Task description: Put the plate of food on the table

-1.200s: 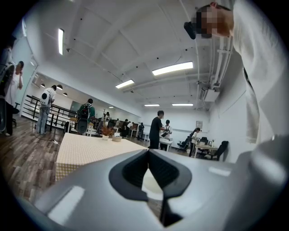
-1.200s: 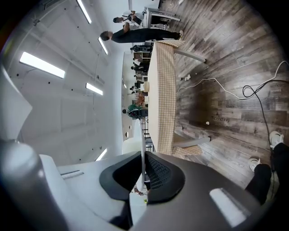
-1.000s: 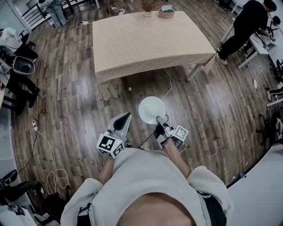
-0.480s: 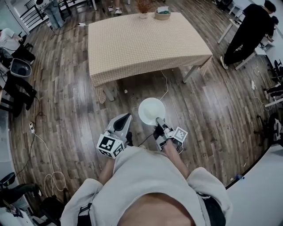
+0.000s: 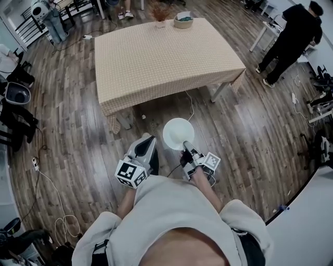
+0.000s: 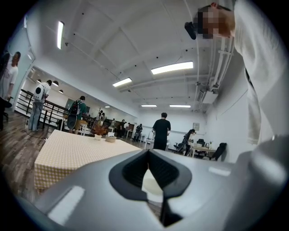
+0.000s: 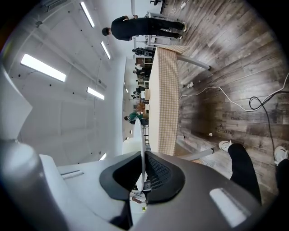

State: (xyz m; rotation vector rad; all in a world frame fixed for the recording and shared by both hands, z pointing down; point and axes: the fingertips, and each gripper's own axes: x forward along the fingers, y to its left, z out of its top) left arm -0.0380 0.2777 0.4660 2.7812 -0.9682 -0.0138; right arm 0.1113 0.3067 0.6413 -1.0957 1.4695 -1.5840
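My right gripper is shut on the near rim of a round white plate, holding it level above the wooden floor; no food shows on it. In the right gripper view the plate runs edge-on between the pads of that gripper. The left gripper hovers just left of the plate, shut and empty, its tips meeting. The table, covered with a beige checked cloth, stands ahead of the plate, its near edge a short way off. It also shows in both gripper views.
A small bowl and a dried plant stand at the table's far edge. A person in black stands at the right. Cables trail under the table. Dark chairs line the left; a white counter is at the lower right.
The table has drawn nearer and shifted left in the head view as the person walks toward it. Both grippers keep their places, the plate still held.
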